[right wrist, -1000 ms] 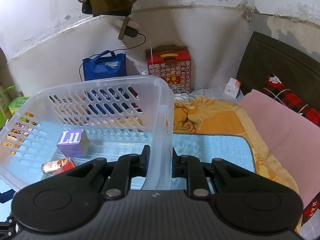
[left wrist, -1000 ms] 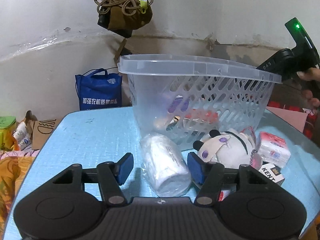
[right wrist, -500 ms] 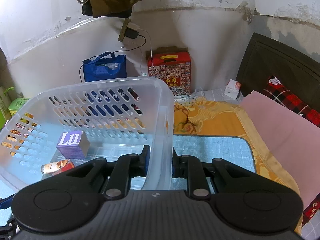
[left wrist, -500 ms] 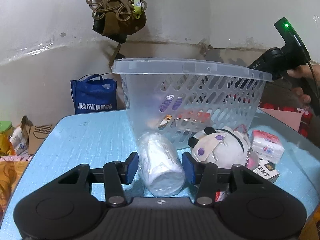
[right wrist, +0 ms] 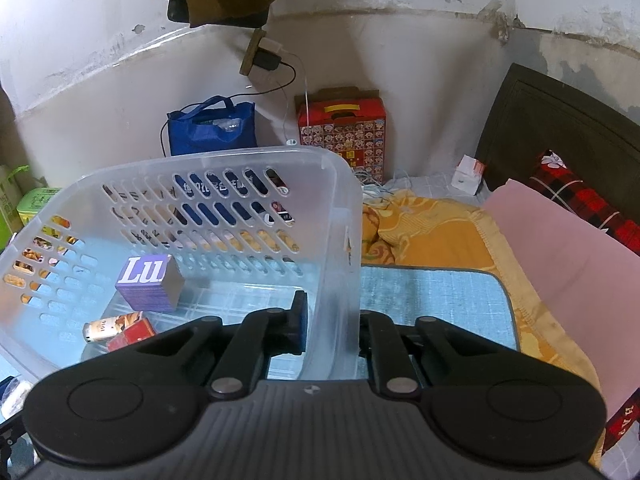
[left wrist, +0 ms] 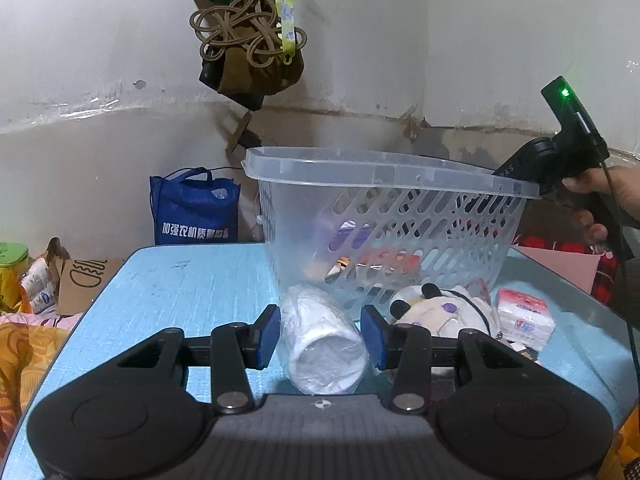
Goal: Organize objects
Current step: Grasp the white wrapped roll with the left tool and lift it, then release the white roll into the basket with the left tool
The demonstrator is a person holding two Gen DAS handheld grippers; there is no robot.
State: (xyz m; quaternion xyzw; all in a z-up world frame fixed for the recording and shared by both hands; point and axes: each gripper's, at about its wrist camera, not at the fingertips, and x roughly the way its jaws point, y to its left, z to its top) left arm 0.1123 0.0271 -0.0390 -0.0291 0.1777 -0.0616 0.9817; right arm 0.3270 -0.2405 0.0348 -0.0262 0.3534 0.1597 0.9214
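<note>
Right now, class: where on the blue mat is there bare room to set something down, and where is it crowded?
Free: the mat left of the basket, and the strip right of it. Crowded: in front of the basket, where roll, plush panda and tissue pack sit close together, the left hand-held gripper closing around the roll.

Clear basket [left wrist: 400,216] upright on blue counter [left wrist: 180,280]; purple box [right wrist: 150,282], small can [right wrist: 98,330] inside. White roll [left wrist: 324,344] in plastic lies beside basket. Panda toy [left wrist: 436,310], tissue pack [left wrist: 524,318] near.
</note>
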